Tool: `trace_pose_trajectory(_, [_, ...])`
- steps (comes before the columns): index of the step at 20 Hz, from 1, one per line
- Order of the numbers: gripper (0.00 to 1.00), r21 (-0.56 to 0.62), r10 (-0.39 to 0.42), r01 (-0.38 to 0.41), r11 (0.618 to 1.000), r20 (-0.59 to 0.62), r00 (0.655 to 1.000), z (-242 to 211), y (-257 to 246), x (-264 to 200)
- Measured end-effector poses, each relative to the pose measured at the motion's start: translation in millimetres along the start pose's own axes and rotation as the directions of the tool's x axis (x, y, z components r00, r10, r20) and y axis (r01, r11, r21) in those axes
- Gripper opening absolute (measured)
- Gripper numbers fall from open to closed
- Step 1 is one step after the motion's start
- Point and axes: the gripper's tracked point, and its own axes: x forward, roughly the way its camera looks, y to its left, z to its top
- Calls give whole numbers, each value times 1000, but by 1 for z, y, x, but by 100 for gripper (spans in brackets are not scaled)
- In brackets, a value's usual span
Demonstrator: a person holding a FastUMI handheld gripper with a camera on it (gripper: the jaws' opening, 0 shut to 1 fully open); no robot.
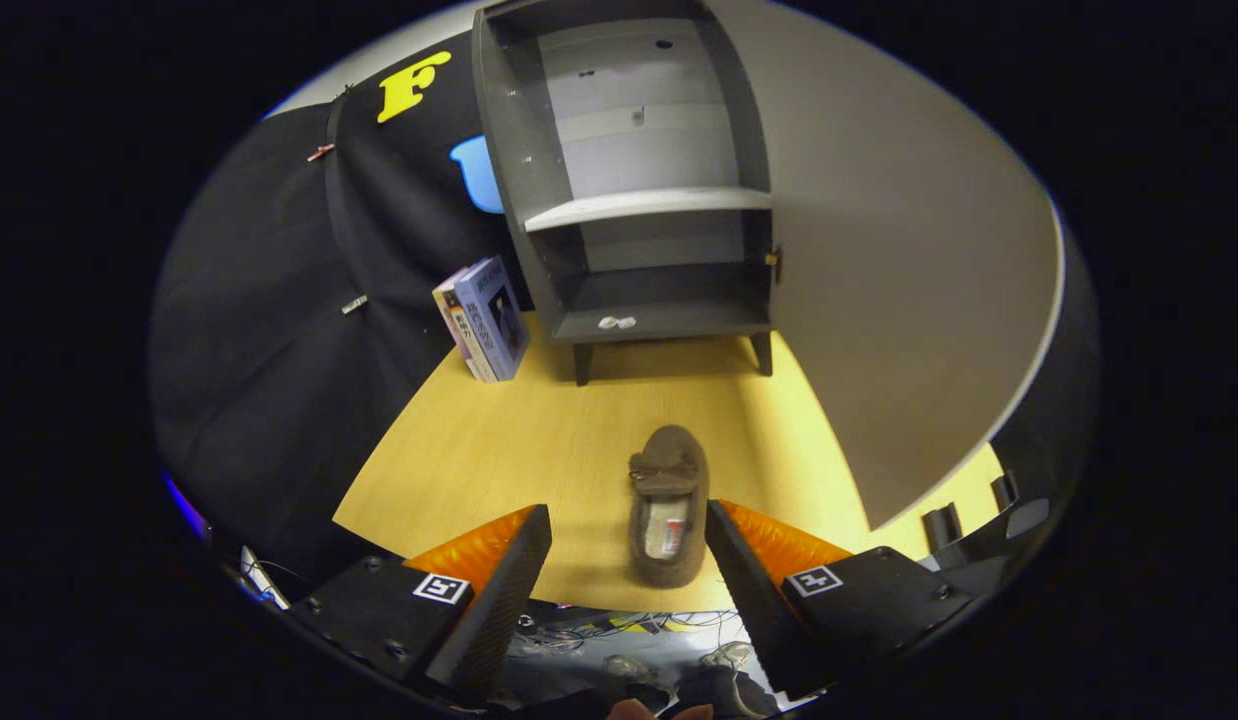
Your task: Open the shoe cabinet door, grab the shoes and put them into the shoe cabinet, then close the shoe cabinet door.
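A brown slipper-style shoe (667,505) lies on the wooden tabletop (499,450), toe pointing toward the cabinet. My gripper (629,525) is open, and the shoe's heel end lies between the two fingertips without either finger touching it. Beyond the shoe stands the grey shoe cabinet (639,190) on short legs, with one light shelf across its middle. Its door (899,280) is swung wide open to the right and reaches close beside my right finger. A small pale object (616,322) rests on the cabinet's bottom ledge.
Two or three books (484,320) lean upright against the cabinet's left side. The black cloth wall closes the left and back. The near table edge runs just under my fingers, with cables and floor clutter (619,640) below it.
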Motion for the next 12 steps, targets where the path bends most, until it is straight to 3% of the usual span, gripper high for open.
trace_pose_trajectory(12, [99,-20,-116,115,993,-70,991,-66,-15,152])
